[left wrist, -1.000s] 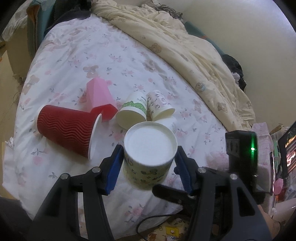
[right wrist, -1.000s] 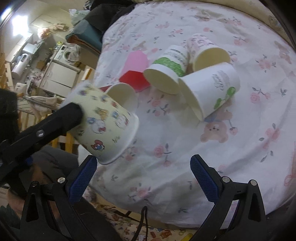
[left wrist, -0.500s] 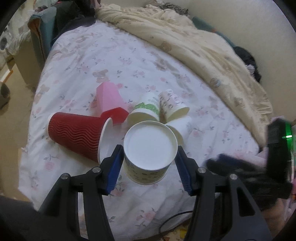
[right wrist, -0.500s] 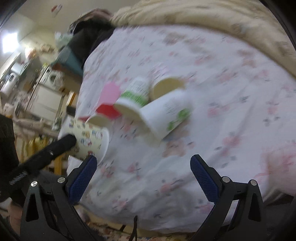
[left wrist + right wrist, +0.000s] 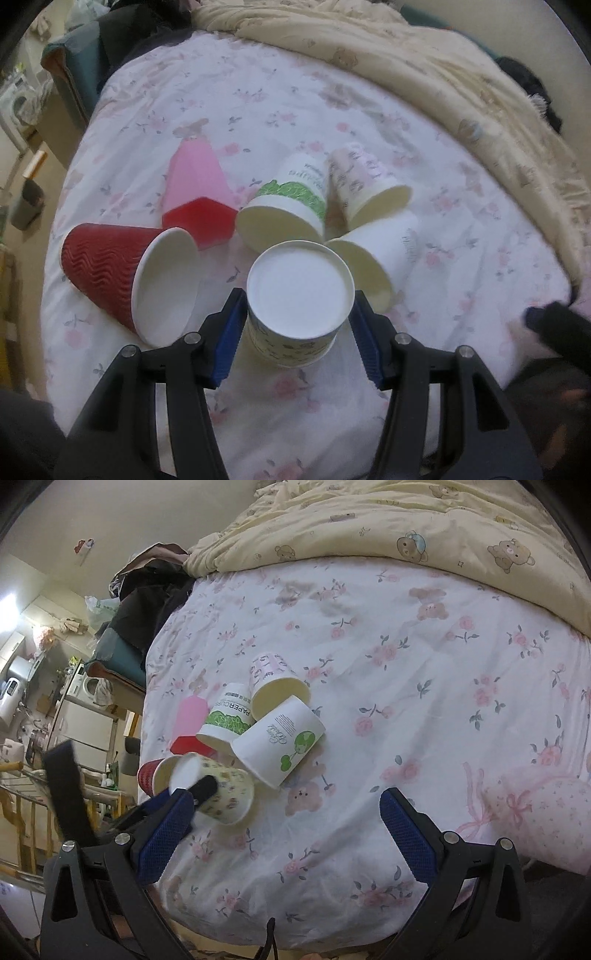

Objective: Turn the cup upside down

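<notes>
My left gripper [image 5: 297, 321] is shut on a cream paper cup with small cartoon prints [image 5: 295, 299]. Its white base faces the camera and its mouth points down toward the bed. In the right wrist view the same cup [image 5: 225, 794] hangs tilted, mouth down, just above the floral sheet near the bed's front edge, with a left finger [image 5: 205, 788] across it. My right gripper [image 5: 284, 834] is open and empty, held back over the front of the bed.
Several cups lie on their sides on the floral sheet [image 5: 258, 99]: a red ribbed cup [image 5: 122, 277], a pink faceted cup [image 5: 195, 184], a green-printed cup [image 5: 288, 206], a patterned cup [image 5: 362, 184] and a white cup [image 5: 380, 251]. A cream duvet [image 5: 424, 66] lies behind.
The left gripper has carried the cup forward and lower, close to the lying cups. The right gripper has pulled back and swung up, away from the cups.
</notes>
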The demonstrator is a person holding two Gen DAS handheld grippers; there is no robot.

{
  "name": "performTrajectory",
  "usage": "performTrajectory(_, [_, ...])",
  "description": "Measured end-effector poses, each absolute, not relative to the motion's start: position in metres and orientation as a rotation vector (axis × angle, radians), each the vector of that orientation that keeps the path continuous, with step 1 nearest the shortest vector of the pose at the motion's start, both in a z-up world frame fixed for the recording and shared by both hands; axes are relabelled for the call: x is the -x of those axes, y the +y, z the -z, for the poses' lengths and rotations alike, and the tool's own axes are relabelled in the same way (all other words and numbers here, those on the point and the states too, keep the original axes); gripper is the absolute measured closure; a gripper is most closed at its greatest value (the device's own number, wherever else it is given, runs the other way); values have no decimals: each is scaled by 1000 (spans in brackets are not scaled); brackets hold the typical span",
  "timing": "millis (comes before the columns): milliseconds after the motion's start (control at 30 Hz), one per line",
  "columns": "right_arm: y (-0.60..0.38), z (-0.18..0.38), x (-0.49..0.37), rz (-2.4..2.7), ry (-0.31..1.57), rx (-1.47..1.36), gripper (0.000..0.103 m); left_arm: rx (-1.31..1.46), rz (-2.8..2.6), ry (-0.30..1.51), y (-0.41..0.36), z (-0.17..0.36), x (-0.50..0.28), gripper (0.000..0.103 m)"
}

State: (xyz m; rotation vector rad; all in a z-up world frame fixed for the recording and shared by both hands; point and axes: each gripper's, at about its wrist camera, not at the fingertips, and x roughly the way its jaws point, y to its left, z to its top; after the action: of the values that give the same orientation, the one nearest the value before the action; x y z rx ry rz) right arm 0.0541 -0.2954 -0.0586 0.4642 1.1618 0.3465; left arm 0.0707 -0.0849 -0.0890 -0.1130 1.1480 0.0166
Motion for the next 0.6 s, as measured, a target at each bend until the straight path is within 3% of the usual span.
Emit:
performTrajectory(400, [-302,56,-54,-349,1151,-501,0,103,-18,1179,-88,103,-75,49])
performTrajectory(500, [-301,56,-54,-346,1151,-495,0,101,0,1194,-88,103,-74,27])
performTrajectory(600, [-299,57,-55,-345,1153,-485,0,83,19,1181,-89,95,-67,24])
